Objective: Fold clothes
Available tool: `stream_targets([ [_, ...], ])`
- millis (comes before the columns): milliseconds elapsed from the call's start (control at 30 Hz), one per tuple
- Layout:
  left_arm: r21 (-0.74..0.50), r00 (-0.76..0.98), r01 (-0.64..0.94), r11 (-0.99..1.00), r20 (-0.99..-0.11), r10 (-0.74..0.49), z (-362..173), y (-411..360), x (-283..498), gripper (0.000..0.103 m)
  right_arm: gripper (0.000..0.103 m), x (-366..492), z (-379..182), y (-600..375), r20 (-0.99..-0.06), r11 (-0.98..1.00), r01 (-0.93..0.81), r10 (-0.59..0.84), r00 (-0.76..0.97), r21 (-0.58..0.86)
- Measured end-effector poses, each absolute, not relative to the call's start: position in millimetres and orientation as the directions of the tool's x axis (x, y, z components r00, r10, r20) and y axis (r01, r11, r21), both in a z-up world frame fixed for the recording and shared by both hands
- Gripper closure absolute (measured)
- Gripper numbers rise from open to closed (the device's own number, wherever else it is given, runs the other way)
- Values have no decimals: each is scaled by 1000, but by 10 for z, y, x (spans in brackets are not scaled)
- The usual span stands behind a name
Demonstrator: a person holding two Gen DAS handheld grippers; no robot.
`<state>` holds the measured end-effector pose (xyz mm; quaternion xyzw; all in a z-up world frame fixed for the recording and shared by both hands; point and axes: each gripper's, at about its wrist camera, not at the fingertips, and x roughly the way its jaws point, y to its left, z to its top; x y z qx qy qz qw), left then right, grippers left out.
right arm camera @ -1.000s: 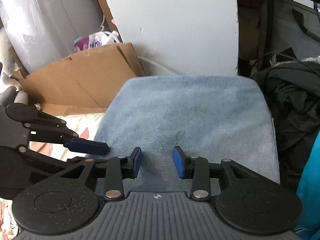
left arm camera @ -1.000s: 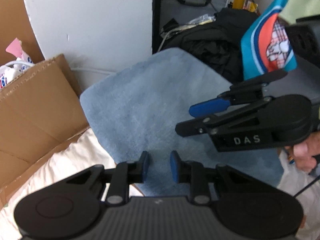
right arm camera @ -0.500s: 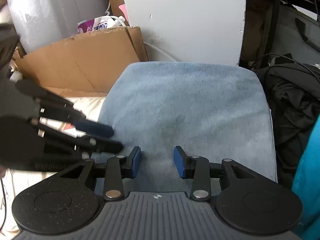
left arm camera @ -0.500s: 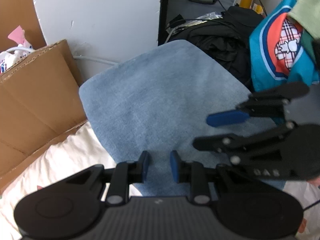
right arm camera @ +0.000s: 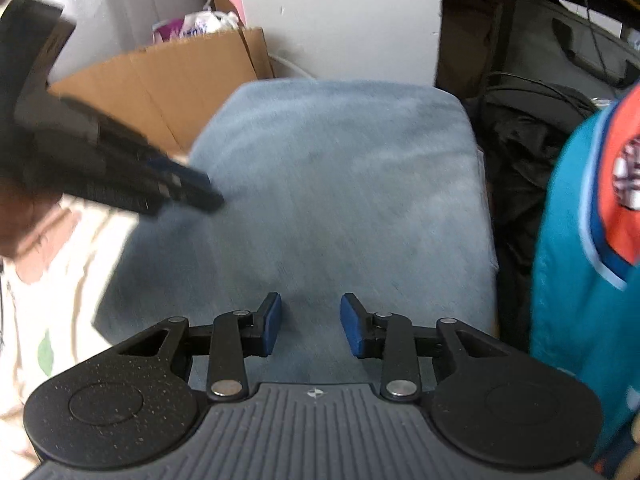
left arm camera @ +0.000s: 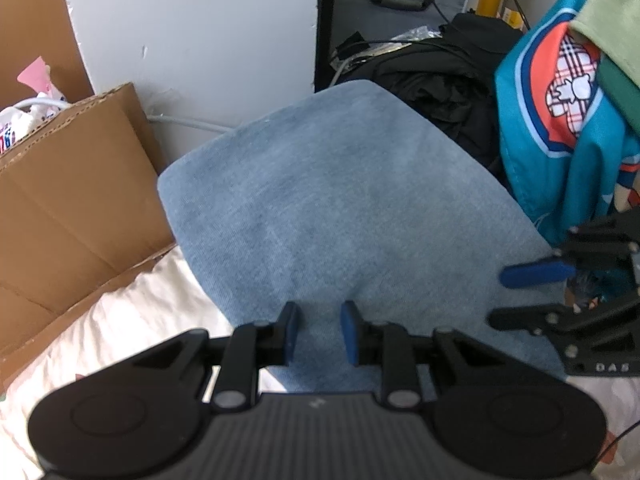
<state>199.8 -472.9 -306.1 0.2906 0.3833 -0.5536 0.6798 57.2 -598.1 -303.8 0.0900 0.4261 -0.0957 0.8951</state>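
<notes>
Left gripper [left arm camera: 319, 332]: hovered over the folded blue denim [left arm camera: 340, 208], jaws apart, empty.
Right gripper [right arm camera: 310, 324]: spread wide, nothing held, beside the teal garment [right arm camera: 580, 280].

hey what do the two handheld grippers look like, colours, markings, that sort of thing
Both match. The left gripper and right gripper have matte black linkage arms with silver pivot pins, blue pads on the fingertips, and a ribbed grey body flanked by round black discs. White letters "DAS" mark the right gripper's side. No sleeves are visible.
</notes>
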Motion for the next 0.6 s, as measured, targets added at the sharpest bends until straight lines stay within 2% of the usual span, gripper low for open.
stream_targets([
  [400,-64,99,960,271,-831,-547,-2944,-4414,1921,75,65,-86,-2983,-6237,-739,873,472,-236,631,124],
  [500,-91,96,946,310,-838,-537,-2907,-4298,1904,61,64,-220,-2983,-6317,-722,834,532,-275,634,149],
  [600,-124,85,929,348,-846,-527,-2881,-4186,1887,58,63,-281,-3010,-6372,-708,797,570,-284,646,200],
])
